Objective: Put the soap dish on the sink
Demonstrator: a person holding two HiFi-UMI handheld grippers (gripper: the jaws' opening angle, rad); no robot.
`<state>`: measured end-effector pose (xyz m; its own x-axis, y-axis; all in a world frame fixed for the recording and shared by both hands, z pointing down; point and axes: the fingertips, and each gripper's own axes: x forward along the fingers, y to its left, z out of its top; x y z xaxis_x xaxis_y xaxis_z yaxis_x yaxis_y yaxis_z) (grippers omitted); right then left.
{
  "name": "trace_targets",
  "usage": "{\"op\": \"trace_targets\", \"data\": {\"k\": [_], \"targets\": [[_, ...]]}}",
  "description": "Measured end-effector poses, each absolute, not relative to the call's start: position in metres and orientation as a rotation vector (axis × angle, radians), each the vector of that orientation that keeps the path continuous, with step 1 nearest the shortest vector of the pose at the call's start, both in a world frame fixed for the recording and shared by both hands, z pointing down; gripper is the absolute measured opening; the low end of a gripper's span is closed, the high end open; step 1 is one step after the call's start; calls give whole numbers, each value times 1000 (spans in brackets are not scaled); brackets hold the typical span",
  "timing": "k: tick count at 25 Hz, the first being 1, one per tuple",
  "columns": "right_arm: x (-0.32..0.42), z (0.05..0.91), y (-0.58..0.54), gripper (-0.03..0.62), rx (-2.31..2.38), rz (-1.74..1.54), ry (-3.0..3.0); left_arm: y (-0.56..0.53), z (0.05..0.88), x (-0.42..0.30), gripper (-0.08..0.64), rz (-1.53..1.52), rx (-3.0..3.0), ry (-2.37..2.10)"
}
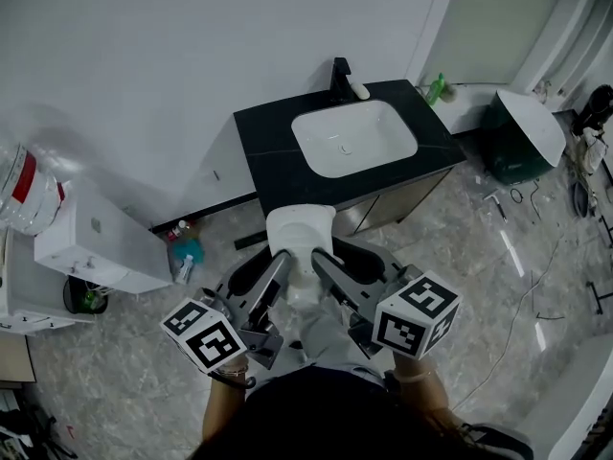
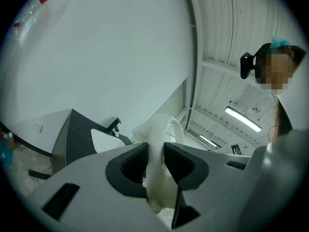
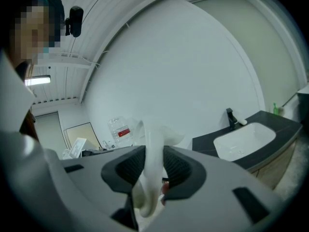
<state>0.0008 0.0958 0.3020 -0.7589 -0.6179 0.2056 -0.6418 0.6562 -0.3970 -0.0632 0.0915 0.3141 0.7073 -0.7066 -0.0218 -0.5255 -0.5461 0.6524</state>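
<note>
"Black-topped sink counter (image 1: 273, 166) stands ahead, well apart. Where's the dish?"

"Off it: white glossy soap dish (image 1: 300, 230) mid-air, left gripper (image 1: 279, 260) and right gripper (image 1: 319, 260) each pinching a side, probably to keep it level."

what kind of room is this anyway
Most likely an unfinished bathroom, or a mock-up of one. A white sink sits in a black vanity counter with a black faucet against the wall, and tools and cables lie loose on the marble-look floor.

Smooth glossy soap dish (image 1: 300, 230), matt black countertop (image 1: 273, 156), polished marble-look floor (image 1: 479, 247).
</note>
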Motion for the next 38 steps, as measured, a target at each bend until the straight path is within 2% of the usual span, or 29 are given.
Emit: {"op": "trace_targets", "data": {"k": [12,23,38], "targets": [[15,300,-91,121,1012,728,-2828,-92,312,-50,107,-387,2257,-990],[4,308,-189,121,898,766,-2847,-185,318,-61,107,-383,2210,-1098],[-41,384,-331,121,919,943,-2778,-326,390,-108,107,-321,2137,-1124]]}}
